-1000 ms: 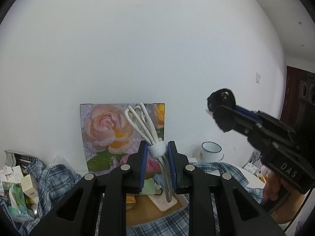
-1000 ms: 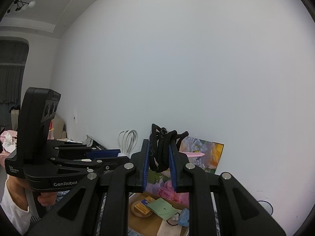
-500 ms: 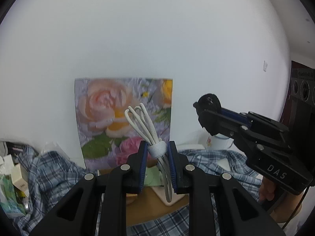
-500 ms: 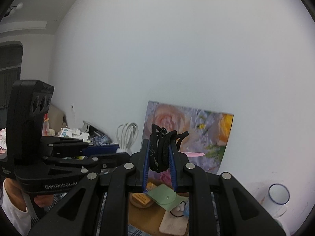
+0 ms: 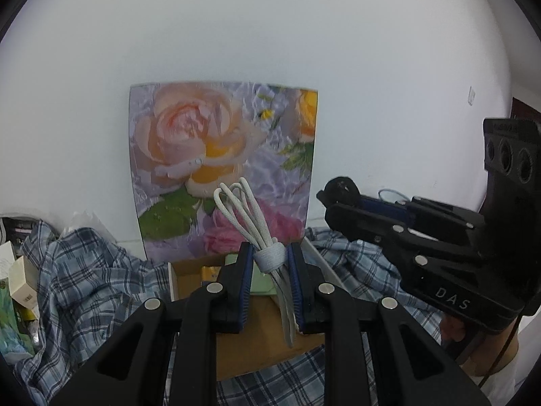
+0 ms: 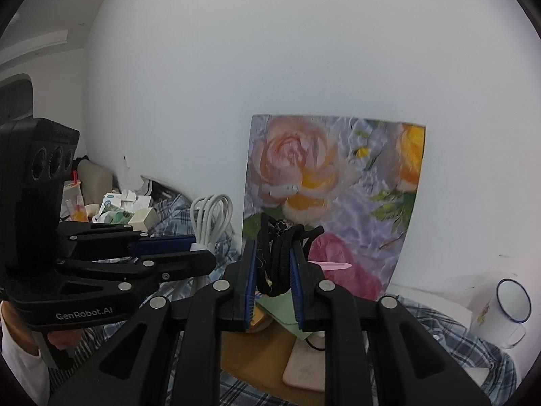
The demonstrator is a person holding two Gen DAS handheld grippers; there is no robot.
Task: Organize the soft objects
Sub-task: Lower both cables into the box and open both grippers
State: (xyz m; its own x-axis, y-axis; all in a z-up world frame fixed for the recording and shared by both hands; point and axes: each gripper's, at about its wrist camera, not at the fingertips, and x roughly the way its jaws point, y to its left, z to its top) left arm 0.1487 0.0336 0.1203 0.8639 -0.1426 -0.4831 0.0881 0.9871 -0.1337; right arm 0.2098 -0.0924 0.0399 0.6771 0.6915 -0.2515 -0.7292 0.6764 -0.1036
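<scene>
Left gripper (image 5: 269,257) is clamping a white cable (image 5: 252,223) at its grey wrap band, pads pressing both sides, loops sticking up above the jaws, loose ends hanging below. Right gripper (image 6: 273,260) is pinching a black cord (image 6: 283,253), a tangled bundle bulging above and below its blue pads. Both are hovering over the box, each carrying its load in the air.

Landmark is the box (image 5: 257,335), an open brown cardboard one sitting low in the middle of both views.

Largest first: white wall (image 5: 236,27) is filling everything behind the box. Plaid cloth (image 5: 84,291) is spreading around the box on both sides and in front of it. Rose picture (image 5: 203,155) is standing upright just behind the box, leaning on the wall. Right gripper's black body (image 5: 439,257) is showing to the right of the box in the left wrist view; left gripper's body (image 6: 84,270) is showing to the left of the box in the right wrist view, with the white cable (image 6: 211,216) poking up from its tip. A hand (image 6: 62,340) with a white sleeve is gripping its handle.

Enamel mug (image 6: 510,308), white with a blue rim, is standing well to the right of the box. Small cartons (image 6: 125,208) are piling up far left of the box. Inside the box: a pale flat slab (image 6: 304,368), a green card (image 6: 284,314), a pink strip (image 6: 329,265) sticking out above them.
</scene>
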